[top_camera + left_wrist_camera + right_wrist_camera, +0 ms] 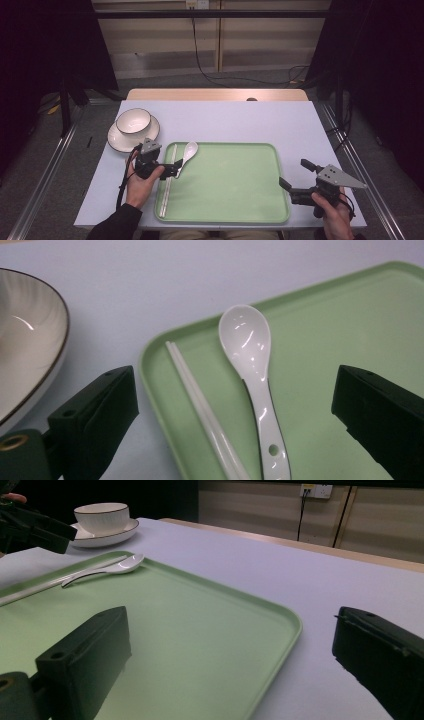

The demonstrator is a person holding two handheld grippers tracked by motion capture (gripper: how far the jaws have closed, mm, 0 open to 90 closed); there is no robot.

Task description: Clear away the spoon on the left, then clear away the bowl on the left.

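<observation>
The white ceramic spoon lies loose at the green tray's far-left corner, bowl facing up, just beside a pair of white chopsticks along the left rim. The left claw hovers over its handle, jaws wide, gripping nothing. The right claw gapes empty off the tray's right edge. A bowl sits on a saucer on the tabletop.

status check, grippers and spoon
Left gripper open over spoon, not gripping. Right gripper open, empty, at tray edge. Spoon beside chopsticks on tray. Nothing in the way.
</observation>
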